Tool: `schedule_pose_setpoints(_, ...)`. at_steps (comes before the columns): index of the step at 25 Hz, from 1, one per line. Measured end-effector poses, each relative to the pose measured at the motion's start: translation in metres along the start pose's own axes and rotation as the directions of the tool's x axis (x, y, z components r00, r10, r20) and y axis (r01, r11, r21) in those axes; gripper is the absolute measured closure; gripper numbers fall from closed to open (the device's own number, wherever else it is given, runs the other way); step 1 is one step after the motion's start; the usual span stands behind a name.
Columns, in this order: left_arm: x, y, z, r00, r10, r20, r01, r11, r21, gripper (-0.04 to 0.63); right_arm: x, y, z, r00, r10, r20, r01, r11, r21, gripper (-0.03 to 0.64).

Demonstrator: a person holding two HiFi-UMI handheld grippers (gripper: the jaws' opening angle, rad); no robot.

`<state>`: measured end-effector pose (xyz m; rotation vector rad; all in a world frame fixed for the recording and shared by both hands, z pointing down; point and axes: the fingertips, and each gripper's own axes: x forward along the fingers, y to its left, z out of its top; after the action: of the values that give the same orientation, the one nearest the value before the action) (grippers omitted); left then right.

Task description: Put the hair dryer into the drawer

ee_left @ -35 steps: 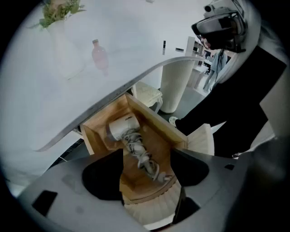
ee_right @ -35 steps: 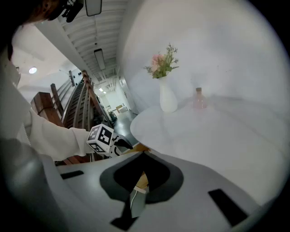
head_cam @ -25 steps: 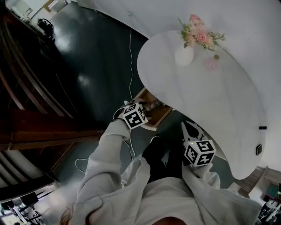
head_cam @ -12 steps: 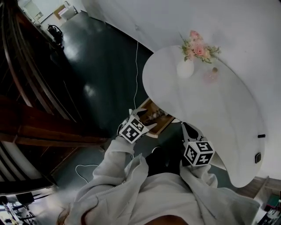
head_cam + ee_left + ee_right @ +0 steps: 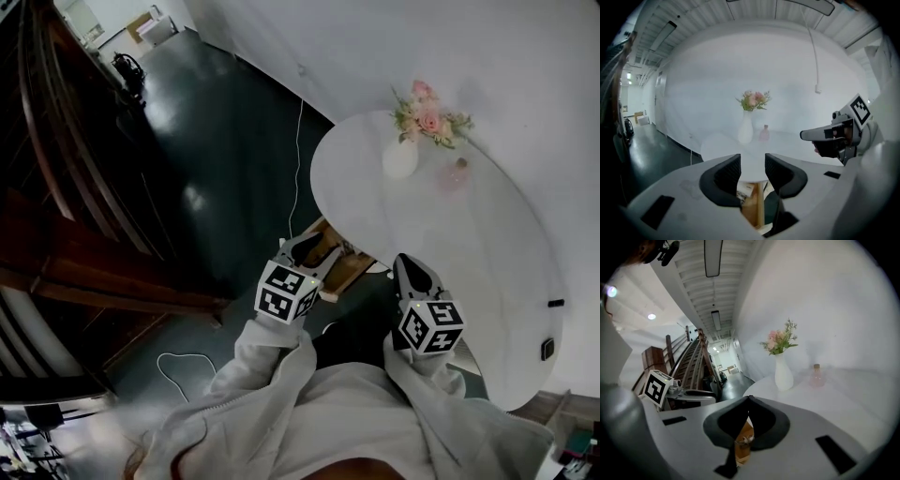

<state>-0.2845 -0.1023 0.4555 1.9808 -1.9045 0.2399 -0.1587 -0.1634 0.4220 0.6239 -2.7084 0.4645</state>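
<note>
My left gripper (image 5: 314, 247) hangs in the air over a wooden drawer box (image 5: 345, 268) on the floor beside a white oval table (image 5: 469, 253). Its jaws (image 5: 753, 171) are closing, with a gap between the pads and nothing in it. To its right my right gripper (image 5: 407, 266) is shut and empty, its tips touching (image 5: 747, 401). The wooden box shows below both sets of jaws (image 5: 752, 206) (image 5: 743, 439), with small things I cannot make out inside. No hair dryer can be told apart in any view.
A white vase of pink flowers (image 5: 401, 156) and a small pink bottle (image 5: 457, 174) stand on the table's far side. A white cable (image 5: 297, 150) trails over the dark floor. A dark wooden stair rail (image 5: 66, 197) runs along the left.
Both grippers have risen toward the head camera, the left one more. The left gripper has also rolled, so its marker cube shows a different face.
</note>
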Motion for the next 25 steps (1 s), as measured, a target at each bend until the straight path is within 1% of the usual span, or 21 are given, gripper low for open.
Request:
schedule_pose_setpoints(2,-0.007,0.000,0.010,0.998,0.016,0.054,-0.014,0.999,-0.031,0.472,0.001,0.003,0.007,1.000,0.006,0.016,-0.006,1.000,-0.018,0.566)
schedule_pose_setpoints(5,-0.019,-0.002,0.022,0.993,0.018,0.120,-0.008,0.996,-0.087,0.516,0.002,0.007,0.016,0.999,0.017,0.042,-0.016,0.999,-0.036,0.566)
schedule_pose_setpoints(9,-0.032,-0.008,0.029,0.986,0.018,0.169,0.006,0.990,-0.138,0.557,0.003,0.012,0.021,0.997,0.034,0.064,-0.031,0.998,-0.059,0.566)
schedule_pose_setpoints(11,-0.040,-0.010,0.031,0.980,0.024,0.197,0.011,0.984,-0.176,0.570,0.003,0.014,0.023,0.996,0.043,0.075,-0.038,0.997,-0.069,0.566)
schedule_pose_setpoints(14,-0.053,-0.008,0.031,0.971,0.061,0.230,-0.006,0.972,-0.233,0.580,0.004,0.015,0.024,0.995,0.039,0.090,-0.032,0.996,-0.082,0.566)
schedule_pose_setpoints(15,-0.056,-0.006,0.029,0.971,0.081,0.227,-0.027,0.972,-0.235,0.580,0.004,0.015,0.023,0.995,0.033,0.092,-0.025,0.996,-0.087,0.566)
schedule_pose_setpoints(18,-0.066,0.002,0.021,0.968,0.145,0.205,-0.102,0.973,-0.209,0.580,0.004,0.015,0.021,0.996,0.009,0.094,0.000,0.995,-0.100,0.566)
schedule_pose_setpoints(21,-0.073,0.009,0.018,0.960,0.199,0.199,-0.164,0.970,-0.180,0.580,0.004,0.018,0.019,0.996,0.007,0.089,0.002,0.995,-0.104,0.566)
schedule_pose_setpoints(23,-0.075,0.010,0.016,0.956,0.216,0.197,-0.185,0.969,-0.164,0.580,0.005,0.023,0.017,0.996,0.016,0.083,-0.007,0.994,-0.107,0.566)
schedule_pose_setpoints(25,-0.075,0.009,0.013,0.957,0.216,0.192,-0.187,0.969,-0.160,0.580,0.005,0.026,0.013,0.997,0.021,0.075,-0.013,0.994,-0.108,0.566)
